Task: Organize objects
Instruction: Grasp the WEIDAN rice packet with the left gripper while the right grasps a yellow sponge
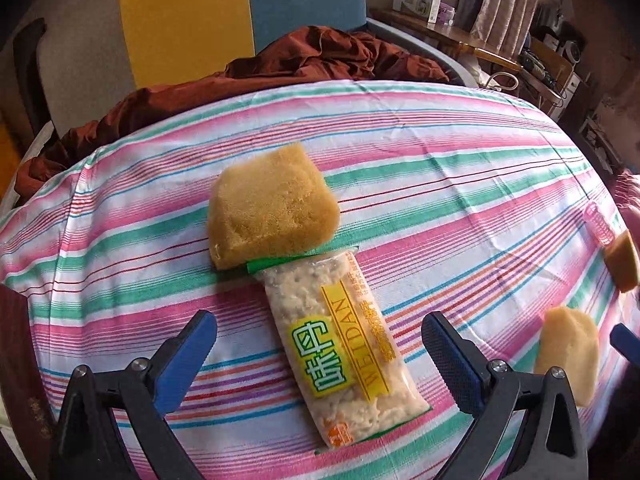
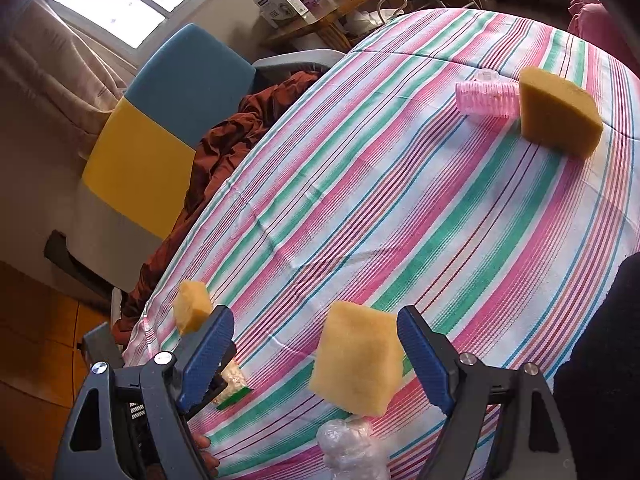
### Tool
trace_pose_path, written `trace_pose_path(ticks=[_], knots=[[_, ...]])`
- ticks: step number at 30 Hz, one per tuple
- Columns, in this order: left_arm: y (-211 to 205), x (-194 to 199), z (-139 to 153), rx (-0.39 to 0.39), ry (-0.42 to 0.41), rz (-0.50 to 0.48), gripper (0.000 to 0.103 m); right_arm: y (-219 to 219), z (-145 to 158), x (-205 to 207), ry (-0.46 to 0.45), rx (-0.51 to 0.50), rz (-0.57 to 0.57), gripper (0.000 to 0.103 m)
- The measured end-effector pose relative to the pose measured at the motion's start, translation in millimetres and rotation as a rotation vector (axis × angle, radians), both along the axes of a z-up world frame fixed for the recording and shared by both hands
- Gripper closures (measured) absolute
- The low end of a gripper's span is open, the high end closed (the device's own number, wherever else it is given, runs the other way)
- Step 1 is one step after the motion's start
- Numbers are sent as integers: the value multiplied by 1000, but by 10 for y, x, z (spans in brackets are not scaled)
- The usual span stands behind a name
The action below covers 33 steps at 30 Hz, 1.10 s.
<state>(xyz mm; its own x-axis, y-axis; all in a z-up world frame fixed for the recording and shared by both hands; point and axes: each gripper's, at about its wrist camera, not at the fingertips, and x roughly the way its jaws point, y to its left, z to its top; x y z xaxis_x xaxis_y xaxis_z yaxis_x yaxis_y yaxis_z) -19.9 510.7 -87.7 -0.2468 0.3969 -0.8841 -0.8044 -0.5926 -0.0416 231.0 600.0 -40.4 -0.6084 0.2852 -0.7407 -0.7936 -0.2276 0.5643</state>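
Left wrist view takes in the biggest thing first: a table under a striped cloth (image 1: 440, 168), pink, green and white, with a rust-brown blanket (image 1: 312, 60) bunched against its far edge and a blue and yellow cushion (image 1: 224, 12) behind that. On the cloth, in the middle, lies a long snack packet (image 1: 340, 344) with green and yellow print, pointing from near to far. A big sponge (image 1: 272, 208) sits on the packet's far end, overlapping it, so the two look like the start of a pile. The left gripper (image 1: 320, 344) hangs over the near half of the packet with its jaws well apart, one on each side and neither touching; it seems lined up to take the packet.

Right wrist view shows the right gripper (image 2: 316, 348) with its jaws also wide apart. A middle-sized sponge (image 2: 358, 364) sits between them, close to the right jaw; whether that pad touches it is unclear, and the left pad is clearly off it. Just near of it lies a wad of clear plastic (image 2: 352, 452). At the far right a wedge sponge (image 2: 558, 110) leans against a pink hair roller (image 2: 486, 100), still apart from the other things.
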Motion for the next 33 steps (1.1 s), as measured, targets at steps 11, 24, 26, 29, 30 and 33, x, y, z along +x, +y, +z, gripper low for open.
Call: trace_pose_path(ticks=[11,24,26,29,30,33], knots=[[-298,-28,24,8,71,-34,54,18,-51,-22,-84,-7,-22,18],[-1054,306,-1,74,97,-76,56,4,-317,-350,-373,-61,79,18],[-1184,373,-8,98,100,-74,56,-17,-338,-409,-389,-56,109,19],[-1311,465,-24,123,124,-80,55,-61,-350,-502,-418,-27,162,46],[-1328,473,-28,130,127,-80,55,-84,-339,-536,-424,-9,181,47],[-1370,482,-39,151,132,-74,55,-174,-319,-656,-392,22,267,48]])
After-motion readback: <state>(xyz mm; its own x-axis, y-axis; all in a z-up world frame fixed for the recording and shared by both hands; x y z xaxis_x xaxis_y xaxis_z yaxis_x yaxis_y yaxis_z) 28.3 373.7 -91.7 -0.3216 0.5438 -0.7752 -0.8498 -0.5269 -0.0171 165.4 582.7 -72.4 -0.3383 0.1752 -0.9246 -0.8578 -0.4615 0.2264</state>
